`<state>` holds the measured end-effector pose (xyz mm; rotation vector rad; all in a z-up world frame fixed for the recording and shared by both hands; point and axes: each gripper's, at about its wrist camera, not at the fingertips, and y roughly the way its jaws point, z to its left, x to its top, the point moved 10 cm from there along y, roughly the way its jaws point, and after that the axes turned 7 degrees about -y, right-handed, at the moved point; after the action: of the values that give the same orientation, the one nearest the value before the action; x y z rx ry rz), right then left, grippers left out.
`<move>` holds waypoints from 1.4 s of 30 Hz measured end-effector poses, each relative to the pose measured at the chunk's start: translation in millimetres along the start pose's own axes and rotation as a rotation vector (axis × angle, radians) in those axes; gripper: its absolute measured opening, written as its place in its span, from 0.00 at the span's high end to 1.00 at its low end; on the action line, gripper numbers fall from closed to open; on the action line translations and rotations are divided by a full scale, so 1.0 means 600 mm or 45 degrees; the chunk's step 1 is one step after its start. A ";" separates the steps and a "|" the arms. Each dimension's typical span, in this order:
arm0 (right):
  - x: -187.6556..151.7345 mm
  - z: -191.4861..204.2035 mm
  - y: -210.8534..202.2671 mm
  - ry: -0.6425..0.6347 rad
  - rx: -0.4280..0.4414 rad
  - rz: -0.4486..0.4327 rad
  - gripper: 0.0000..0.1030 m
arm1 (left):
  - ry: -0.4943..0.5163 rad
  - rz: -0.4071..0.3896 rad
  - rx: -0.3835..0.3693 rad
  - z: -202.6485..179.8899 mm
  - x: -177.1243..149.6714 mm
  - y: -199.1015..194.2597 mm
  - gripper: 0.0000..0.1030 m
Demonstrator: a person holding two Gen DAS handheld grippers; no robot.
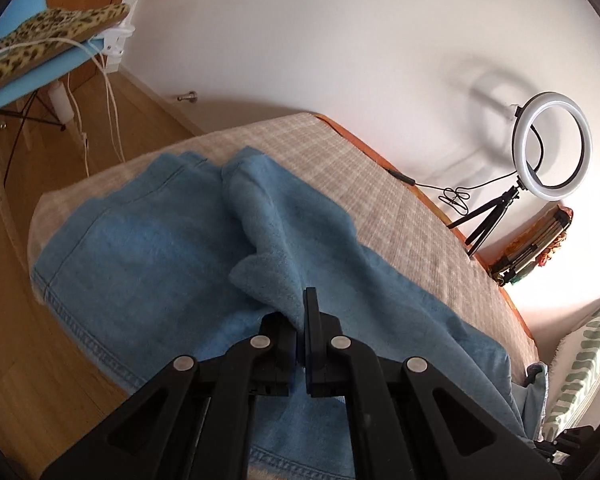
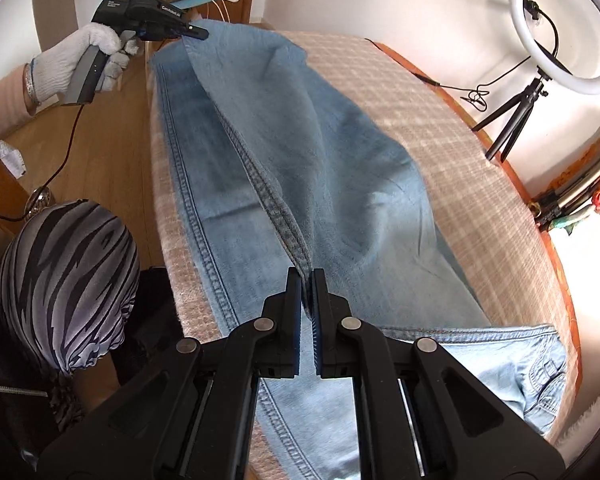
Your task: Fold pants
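Light blue jeans (image 1: 148, 248) lie lengthwise on a table under a beige checked cloth (image 1: 380, 184). In the left wrist view my left gripper (image 1: 300, 316) is shut on a raised fold of the denim, lifted off the layer below. In the right wrist view my right gripper (image 2: 307, 276) is shut on the stitched seam edge of the upper leg of the jeans (image 2: 340, 168). That leg is held up and stretched to the far end, where the left gripper (image 2: 201, 33), in a white-gloved hand (image 2: 80, 56), pinches its corner. The waistband with pockets (image 2: 532, 368) lies at the near right.
A ring light on a tripod (image 2: 564, 28) stands at the table's far right edge beside a stack of things (image 2: 580, 188). A blue chair with a leopard cushion (image 1: 40, 44) stands on the wooden floor at the left. The person's scarf-covered head (image 2: 64, 280) is close on the left. A green-patterned pillow (image 1: 584, 360) lies at the right.
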<state>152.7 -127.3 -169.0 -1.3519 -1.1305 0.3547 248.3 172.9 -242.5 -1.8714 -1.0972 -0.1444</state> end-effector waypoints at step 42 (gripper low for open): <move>0.321 -0.042 0.038 0.067 0.484 -0.080 0.40 | -0.360 -0.137 -0.010 0.159 0.061 0.016 0.82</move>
<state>271.7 12.7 -101.5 -0.9843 -0.9999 0.4601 246.0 266.8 -283.5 -1.8788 -1.3911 0.0574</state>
